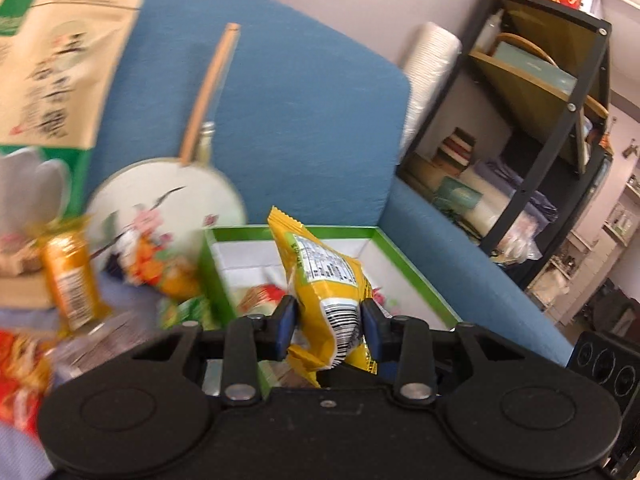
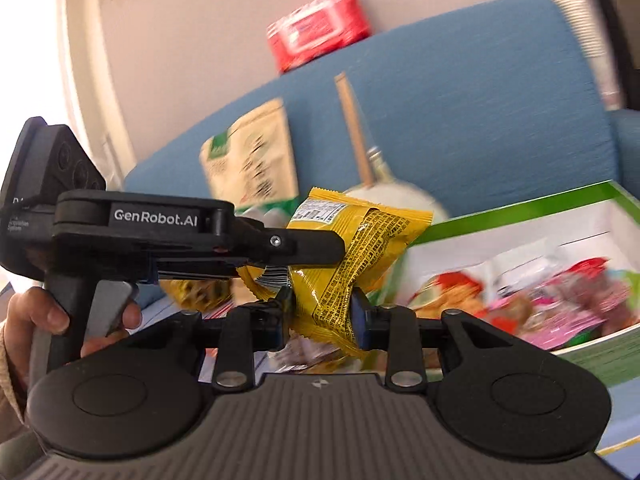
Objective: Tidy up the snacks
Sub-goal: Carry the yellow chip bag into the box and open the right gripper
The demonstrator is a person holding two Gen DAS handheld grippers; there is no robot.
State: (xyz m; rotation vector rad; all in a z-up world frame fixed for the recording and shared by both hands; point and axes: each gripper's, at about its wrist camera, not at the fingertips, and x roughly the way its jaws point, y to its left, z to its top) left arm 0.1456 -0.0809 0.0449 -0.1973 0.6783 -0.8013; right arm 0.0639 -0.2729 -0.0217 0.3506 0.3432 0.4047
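I have both claws on snacks right now. My left gripper is closed on a yellow snack packet, its blue pads pinching the lower part near the barcode, and the packet stands up between the fingers with its crimped top edge above. Seen from the right wrist camera, that left gripper reaches in from the left side with the same yellow snack packet at its tip.

My right gripper is clamped on a second yellow packet, twisted and creased between the pads, which overlaps the first one in this view; I cannot tell whether the two touch.

The green-rimmed box is my landmark. It lies open on the blue sofa, with several blurred colourful wrappers inside on its white floor. Both held packets hang just in front of the box's near-left corner, above the seat. Left of the box lie a round painted fan with a wooden handle, an orange packet and a tall beige-and-green pouch leaning on the sofa back. A red pack sits on top of the backrest, above the box.
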